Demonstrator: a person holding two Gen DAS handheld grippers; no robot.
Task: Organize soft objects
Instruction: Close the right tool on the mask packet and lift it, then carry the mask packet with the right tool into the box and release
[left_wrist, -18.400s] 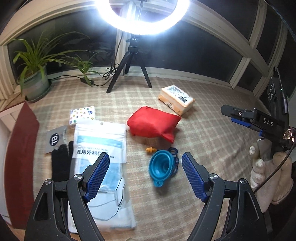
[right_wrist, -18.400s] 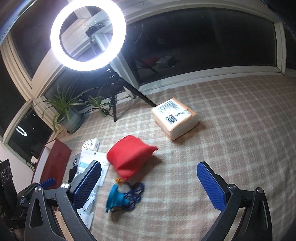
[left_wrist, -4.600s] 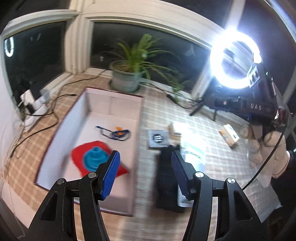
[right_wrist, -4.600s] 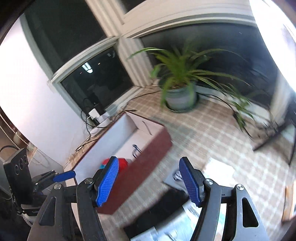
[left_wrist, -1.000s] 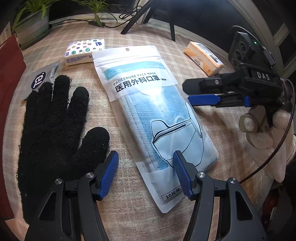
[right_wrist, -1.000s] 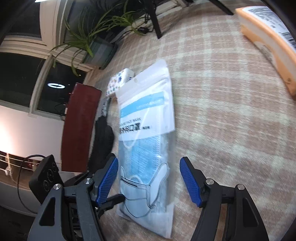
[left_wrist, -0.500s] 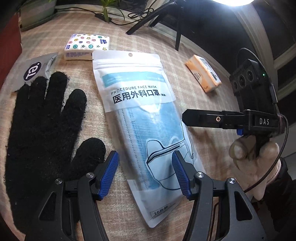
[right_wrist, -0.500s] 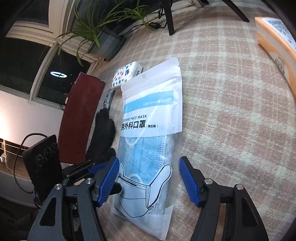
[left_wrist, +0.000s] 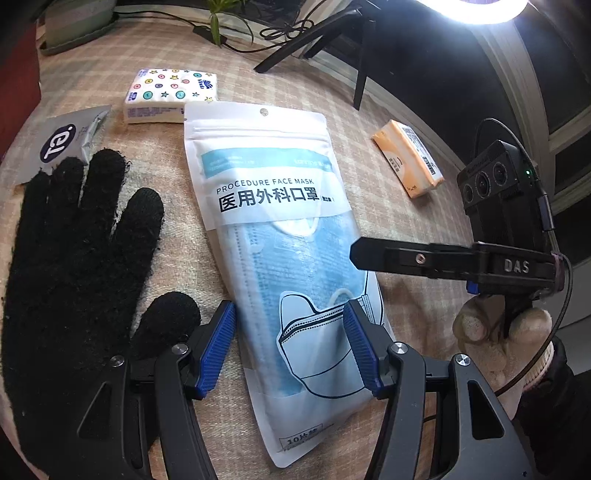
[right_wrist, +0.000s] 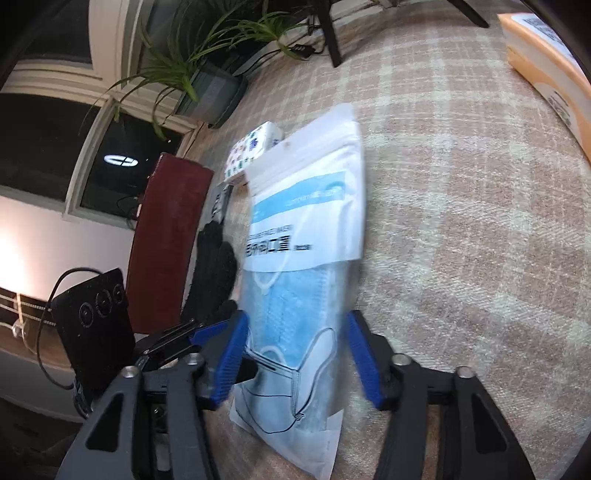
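Observation:
A clear pack of blue face masks (left_wrist: 280, 236) lies flat on the plaid cloth, with a black knit glove (left_wrist: 70, 266) to its left. My left gripper (left_wrist: 289, 347) hovers open over the pack's near end, its pads apart and touching nothing. My right gripper (right_wrist: 297, 360) has the same pack (right_wrist: 306, 229) between its blue pads. Its jaws are closing, and I see no pad pressing on the pack. From the left wrist, one right finger (left_wrist: 406, 258) reaches in over the pack's right edge. The glove (right_wrist: 214, 266) shows beyond the right gripper's left pad.
A patterned tissue pack (left_wrist: 171, 94) and a grey sachet (left_wrist: 59, 140) lie beyond the glove. An orange pack (left_wrist: 406, 162) sits at the far right. A dark red box wall (right_wrist: 166, 240) stands at the left, a potted plant (right_wrist: 210, 92) behind it. A gloved hand (left_wrist: 502, 332) holds the right gripper.
The right gripper's jaws have narrowed around the mask pack, which now looks blurred in the right wrist view. The left gripper has rolled slightly and stayed open over the pack.

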